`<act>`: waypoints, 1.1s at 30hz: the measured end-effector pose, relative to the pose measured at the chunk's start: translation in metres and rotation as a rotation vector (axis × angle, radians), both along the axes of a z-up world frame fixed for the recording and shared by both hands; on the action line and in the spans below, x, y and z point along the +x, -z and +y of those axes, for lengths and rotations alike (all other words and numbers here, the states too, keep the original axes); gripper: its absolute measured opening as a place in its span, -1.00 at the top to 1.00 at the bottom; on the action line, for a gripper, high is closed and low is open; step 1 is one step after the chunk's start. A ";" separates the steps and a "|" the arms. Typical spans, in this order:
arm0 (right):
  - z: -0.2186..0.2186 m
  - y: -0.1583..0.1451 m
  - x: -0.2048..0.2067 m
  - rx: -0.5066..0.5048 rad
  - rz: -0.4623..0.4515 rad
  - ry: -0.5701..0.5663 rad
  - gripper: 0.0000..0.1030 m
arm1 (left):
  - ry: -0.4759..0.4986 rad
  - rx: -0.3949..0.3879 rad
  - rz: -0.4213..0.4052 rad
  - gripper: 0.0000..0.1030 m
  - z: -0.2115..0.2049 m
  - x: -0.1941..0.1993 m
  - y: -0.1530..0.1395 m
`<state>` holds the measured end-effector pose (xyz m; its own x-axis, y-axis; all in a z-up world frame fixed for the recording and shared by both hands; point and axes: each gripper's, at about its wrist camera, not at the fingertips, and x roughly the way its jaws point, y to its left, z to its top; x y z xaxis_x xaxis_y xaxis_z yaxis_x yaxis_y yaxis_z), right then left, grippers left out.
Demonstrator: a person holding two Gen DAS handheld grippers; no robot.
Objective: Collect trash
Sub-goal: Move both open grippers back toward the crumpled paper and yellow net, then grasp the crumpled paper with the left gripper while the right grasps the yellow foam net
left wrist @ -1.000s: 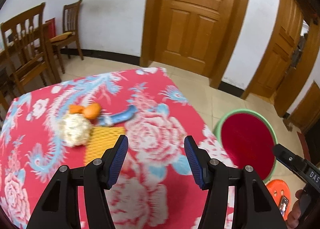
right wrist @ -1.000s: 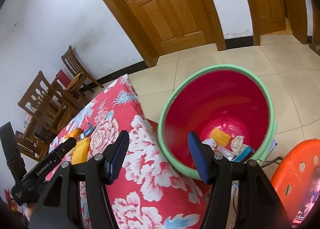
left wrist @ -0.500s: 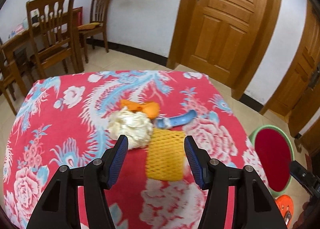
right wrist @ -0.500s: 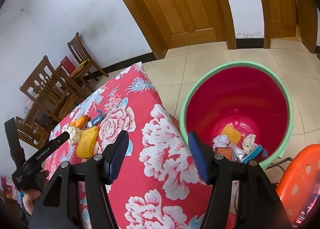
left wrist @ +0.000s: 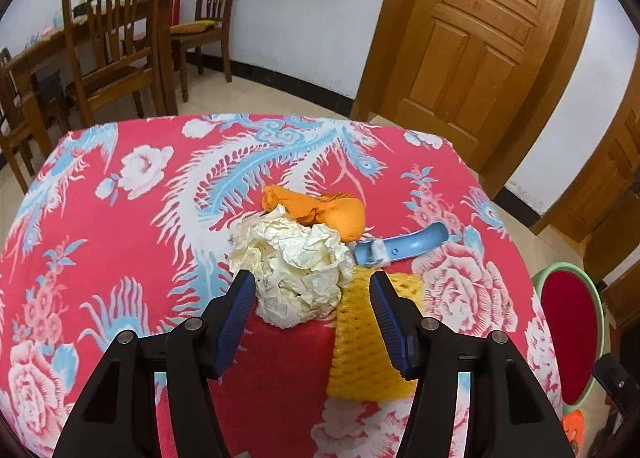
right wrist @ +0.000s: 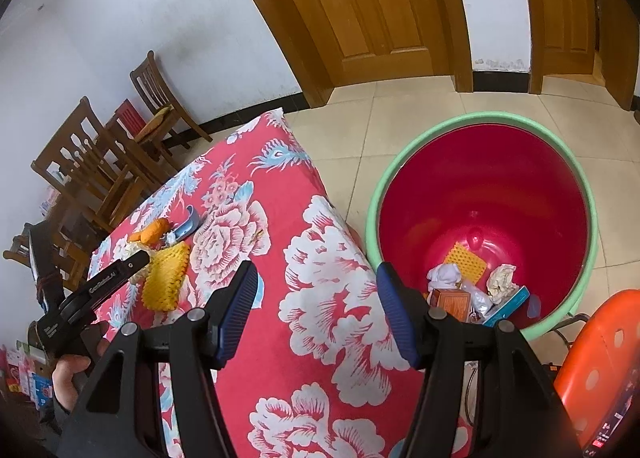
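The left gripper (left wrist: 312,312) hovers with jaws apart and empty, lined up to straddle a crumpled cream paper ball (left wrist: 294,268) just ahead on the desk (left wrist: 120,225). Just right lies a yellow foam net (left wrist: 366,342); beyond, orange peel (left wrist: 320,209). The right gripper (right wrist: 316,312), jaws apart, holds nothing beside the red bin (right wrist: 480,185).

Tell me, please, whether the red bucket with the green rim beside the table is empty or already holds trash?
Holds trash: the red bucket with the green rim has crumpled paper, an orange box and yellow foam netting at its bottom.
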<state>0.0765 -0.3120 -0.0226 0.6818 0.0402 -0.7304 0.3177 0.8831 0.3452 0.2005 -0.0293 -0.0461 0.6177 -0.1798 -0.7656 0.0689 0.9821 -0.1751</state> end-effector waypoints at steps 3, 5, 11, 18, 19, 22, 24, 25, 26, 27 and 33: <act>0.001 0.002 0.001 0.000 0.005 -0.003 -0.23 | -0.011 -0.006 -0.001 -0.18 0.003 0.000 0.003; 0.002 0.003 0.003 0.000 0.008 -0.007 -0.23 | -0.017 -0.017 -0.002 0.02 0.005 0.000 0.004; 0.009 0.001 0.003 -0.002 0.006 -0.022 -0.23 | -0.023 -0.055 -0.003 0.26 0.015 -0.005 0.001; 0.022 -0.004 0.004 -0.006 -0.008 -0.056 -0.23 | -0.027 -0.078 -0.031 0.26 0.028 -0.023 -0.014; 0.024 -0.005 0.005 -0.007 -0.010 -0.062 -0.23 | -0.028 -0.081 -0.035 0.26 0.030 -0.026 -0.016; 0.032 -0.009 0.006 -0.011 -0.017 -0.080 -0.23 | -0.030 -0.087 -0.044 0.26 0.036 -0.032 -0.021; 0.038 -0.011 0.008 -0.015 -0.021 -0.092 -0.23 | -0.037 -0.086 -0.049 0.26 0.042 -0.037 -0.024; 0.042 -0.012 0.009 -0.017 -0.021 -0.101 -0.23 | -0.040 -0.088 -0.050 0.26 0.044 -0.039 -0.025; 0.045 -0.013 0.010 -0.017 -0.021 -0.107 -0.23 | -0.044 -0.091 -0.052 0.26 0.047 -0.041 -0.026; 0.049 -0.014 0.012 -0.016 -0.022 -0.117 -0.23 | -0.051 -0.094 -0.055 0.26 0.051 -0.043 -0.028; 0.075 -0.017 0.024 -0.028 -0.021 -0.169 -0.23 | -0.094 -0.084 -0.055 0.26 0.072 -0.053 -0.029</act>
<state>0.1002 -0.2374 -0.0053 0.6825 0.1352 -0.7183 0.1571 0.9326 0.3248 0.1479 0.0423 -0.0168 0.6756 -0.1811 -0.7147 -0.0109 0.9668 -0.2553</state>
